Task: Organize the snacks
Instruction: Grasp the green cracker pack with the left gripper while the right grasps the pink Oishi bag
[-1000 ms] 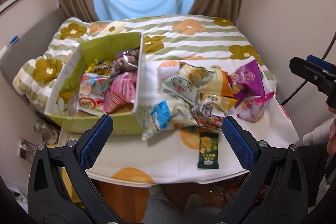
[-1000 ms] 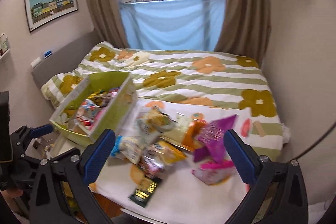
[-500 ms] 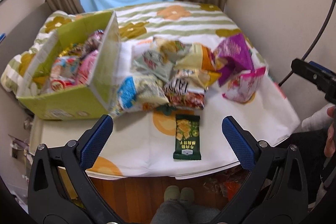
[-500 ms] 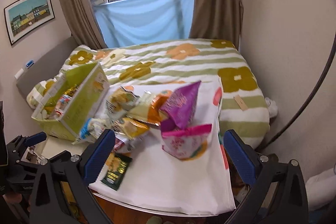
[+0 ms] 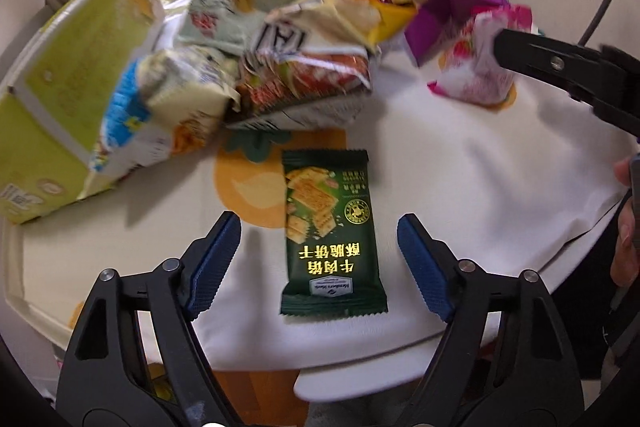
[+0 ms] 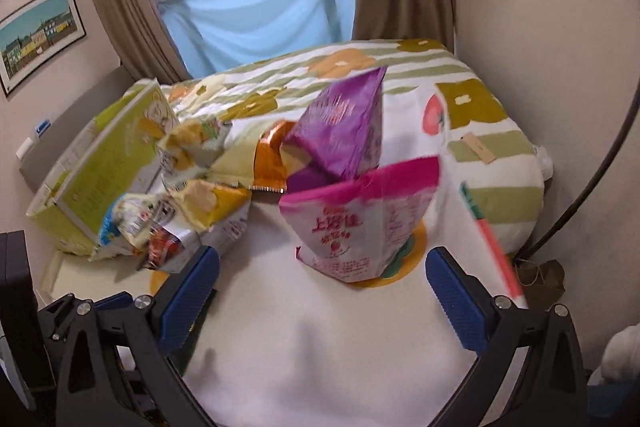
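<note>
Left gripper lines up on the dark green biscuit packet, jaws closing in!

The packet lies flat on the white cloth near the table's edge, between the blue pads with a gap on both sides, so nothing is held yet. The right gripper stands wide and empty, aimed at the upright pink bag further off. Judging by the layout, this is the pick-up step; next the pads need to pinch the flat packet by its long edges, then carry it left to the green box. In the way: a heap of crinkly snack bags leans against the box's near wall, and a purple bag stands behind the pink one. Slippery wrapper, thin profile: it could slide out.
</note>
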Tool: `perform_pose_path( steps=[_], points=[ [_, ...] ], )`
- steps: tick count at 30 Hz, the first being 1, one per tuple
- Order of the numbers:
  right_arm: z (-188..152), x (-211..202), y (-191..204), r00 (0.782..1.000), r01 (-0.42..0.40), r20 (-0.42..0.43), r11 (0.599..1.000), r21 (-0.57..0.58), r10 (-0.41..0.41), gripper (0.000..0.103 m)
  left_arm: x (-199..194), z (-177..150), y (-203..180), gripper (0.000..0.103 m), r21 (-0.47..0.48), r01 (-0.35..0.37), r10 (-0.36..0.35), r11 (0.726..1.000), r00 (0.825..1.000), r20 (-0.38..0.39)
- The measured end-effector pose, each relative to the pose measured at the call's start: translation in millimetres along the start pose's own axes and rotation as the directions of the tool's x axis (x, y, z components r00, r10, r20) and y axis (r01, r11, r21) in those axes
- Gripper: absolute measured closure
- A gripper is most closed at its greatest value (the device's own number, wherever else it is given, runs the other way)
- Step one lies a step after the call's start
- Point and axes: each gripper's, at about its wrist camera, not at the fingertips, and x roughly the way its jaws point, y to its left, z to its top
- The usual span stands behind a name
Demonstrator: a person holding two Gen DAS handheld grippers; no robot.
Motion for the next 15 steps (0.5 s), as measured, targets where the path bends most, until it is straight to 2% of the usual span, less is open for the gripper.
perform_pose_path(
  steps=[3, 10, 13, 15],
  points=[
    [-3.9, 12.8, 4.8, 1.0, 0.011, -0.015, 1.0, -0.016, -0.011, 0.0, 8.1, -2.7, -2.7, 0.027, 0.018, 0.006, -0.005, 1.0, 1.0, -0.006],
    [-3.4, 33.9, 6.8, 0.997, 0.062, -0.053, 0.998, -0.025, -0.063, 0.001, 11.1, 3.4, -6.6, 0.043, 0.053, 0.049, -0.048, 0.997, 0.999, -0.014],
    [-2.7, 38.5, 4.8, 0.991, 0.1, -0.089, 0.995, -0.018, -0.101, 0.001, 13.9, 11.3, -5.7, 0.051, 0.048, 0.086, -0.084, 0.995, 0.996, -0.038],
    [-0.7, 41.2, 3.1, 0.988, 0.105, -0.111, 0.994, -0.009, -0.105, 0.001, 13.9, 13.9, -7.3, 0.06, 0.065, 0.098, -0.095, 0.993, 0.994, -0.048]
  ],
)
